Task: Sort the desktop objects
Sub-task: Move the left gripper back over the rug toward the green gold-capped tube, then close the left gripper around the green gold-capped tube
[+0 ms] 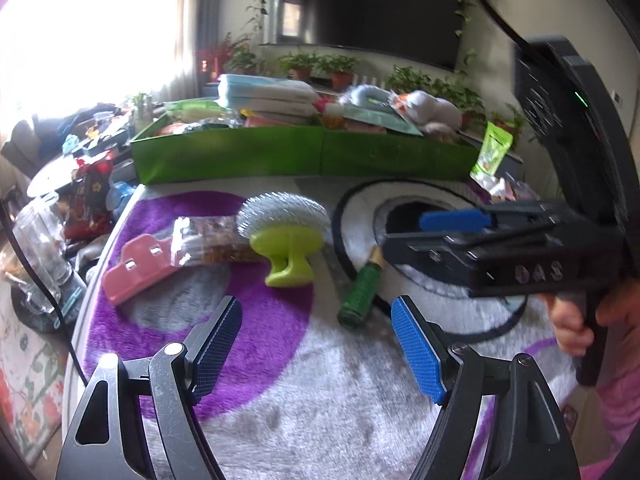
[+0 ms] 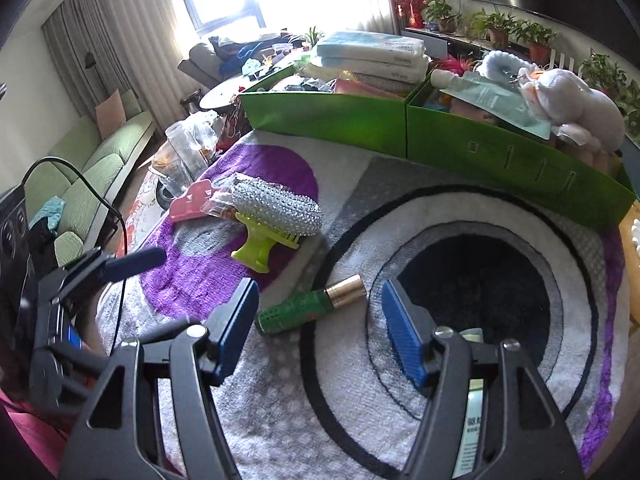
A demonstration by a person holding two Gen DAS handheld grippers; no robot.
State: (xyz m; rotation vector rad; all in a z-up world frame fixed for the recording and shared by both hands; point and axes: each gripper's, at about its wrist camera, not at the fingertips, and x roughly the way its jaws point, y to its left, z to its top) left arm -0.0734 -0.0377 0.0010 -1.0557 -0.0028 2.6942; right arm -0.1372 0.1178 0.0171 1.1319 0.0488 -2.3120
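Note:
A green bottle with a gold cap [image 1: 358,294] [image 2: 308,307] lies on the patterned rug. A lime-handled brush with silver bristles [image 1: 285,229] [image 2: 276,216], a snack packet [image 1: 208,240] and a pink clip [image 1: 138,270] [image 2: 191,198] lie to its left. My left gripper [image 1: 316,344] is open and empty, just short of the bottle. My right gripper [image 2: 320,336] is open and empty, with the bottle just ahead between its fingers. The right gripper [image 1: 440,228] also shows at the right of the left wrist view.
Two green bins [image 1: 304,152] [image 2: 500,152] full of packs, a plush toy and other items stand at the back. A glass jar [image 1: 38,248] and clutter sit beyond the rug's left edge. A white package [image 2: 474,432] lies under the right gripper.

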